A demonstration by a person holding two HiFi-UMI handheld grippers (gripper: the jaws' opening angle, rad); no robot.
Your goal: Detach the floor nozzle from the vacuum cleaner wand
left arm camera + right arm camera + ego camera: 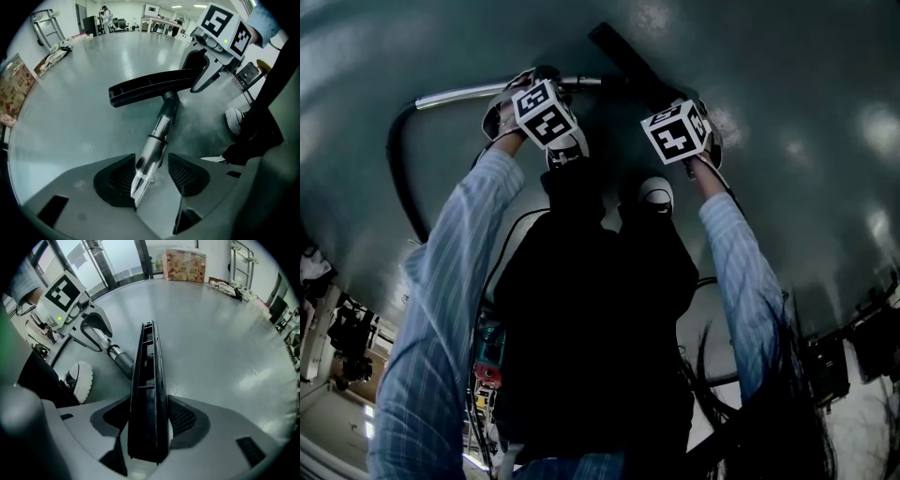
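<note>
The vacuum's black floor nozzle [150,89] lies on the grey floor, joined by a dark neck [123,363] to the shiny metal wand [157,140]. My left gripper [150,176] points down over the wand, which runs between its open jaws with a gap at each side. My right gripper [145,423] stands over one end of the nozzle [147,380]; the bar fills most of the room between its wide jaws. In the head view both marker cubes sit low over the wand [459,94] and nozzle [623,56], left gripper [534,82], right gripper [673,101].
A black hose [398,169] curves away from the wand. My white shoe [79,380] stands close to the neck. Far off are a cardboard box [183,263], a ladder cart [47,28], cloths on the floor [229,287] and desks.
</note>
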